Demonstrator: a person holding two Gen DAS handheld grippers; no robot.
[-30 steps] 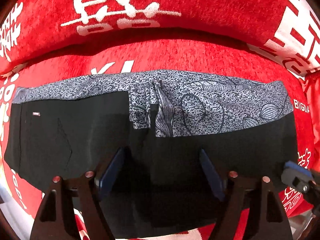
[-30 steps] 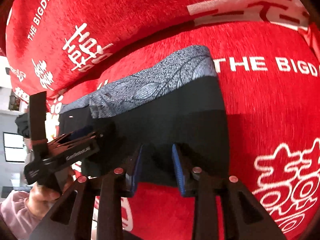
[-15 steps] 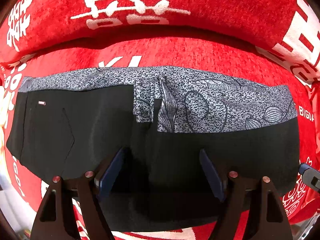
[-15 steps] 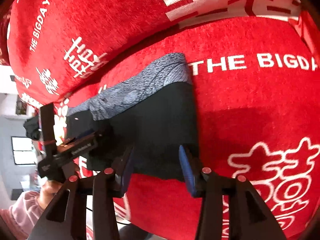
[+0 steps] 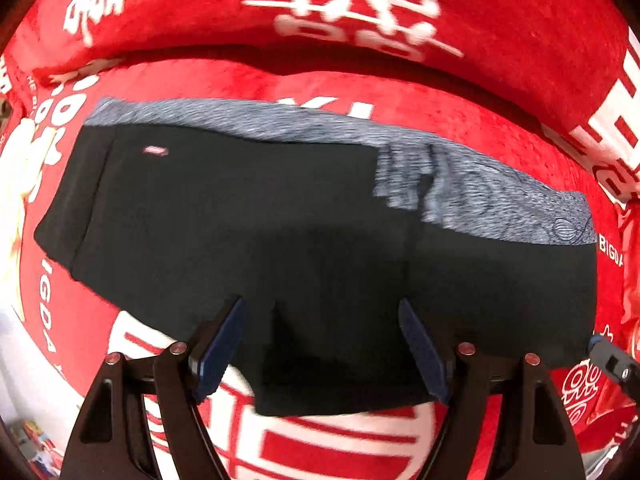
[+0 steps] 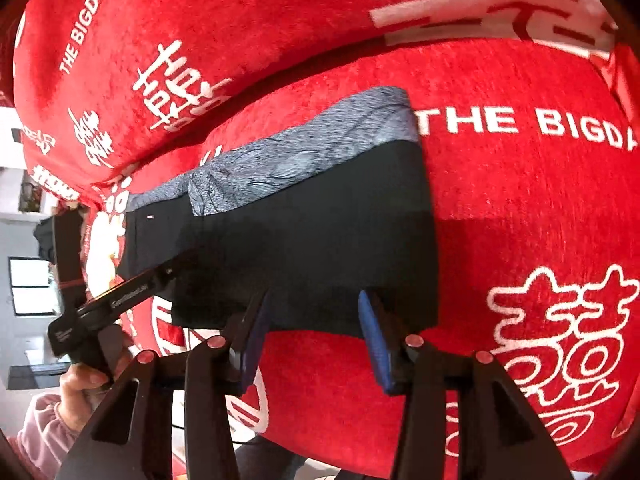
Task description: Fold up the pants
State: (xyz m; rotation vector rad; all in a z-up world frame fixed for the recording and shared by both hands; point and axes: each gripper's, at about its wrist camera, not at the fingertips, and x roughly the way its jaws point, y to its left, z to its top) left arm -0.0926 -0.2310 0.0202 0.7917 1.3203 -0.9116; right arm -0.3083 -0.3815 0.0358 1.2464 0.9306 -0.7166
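From the left wrist view, the pants (image 5: 304, 232) lie flat across the middle of the frame on a red sofa cover (image 5: 460, 104) printed with white characters. They are black, with a grey patterned band (image 5: 472, 192) along their upper edge and a small pale label (image 5: 155, 151) near the upper left. The picture is blurred sideways. The left gripper (image 5: 320, 344) fills the bottom of the frame, its blue-padded fingers (image 5: 218, 344) standing wide apart above the lower edge of the pants, with nothing pinched between them. At the far lower right edge, a blue and black tip of the right gripper (image 5: 612, 360) shows just beside the corner of the pants.

From the right wrist view, the pants (image 6: 312, 240) sit in the centre, running from middle left to the right of centre, their right edge ending just before the words "THE BIGDA" on the red sofa cover (image 6: 520, 208). The grey patterned band (image 6: 312, 152) runs along the top. The right gripper (image 6: 314, 340) is at the bottom of the frame; its fingers (image 6: 376, 344) have just been spreading and stand apart over the near hem, clamped on nothing. At the lower left, a hand (image 6: 80, 396) in a pink sleeve (image 6: 36, 436) holds the left gripper (image 6: 116, 304) over the left part of the pants.
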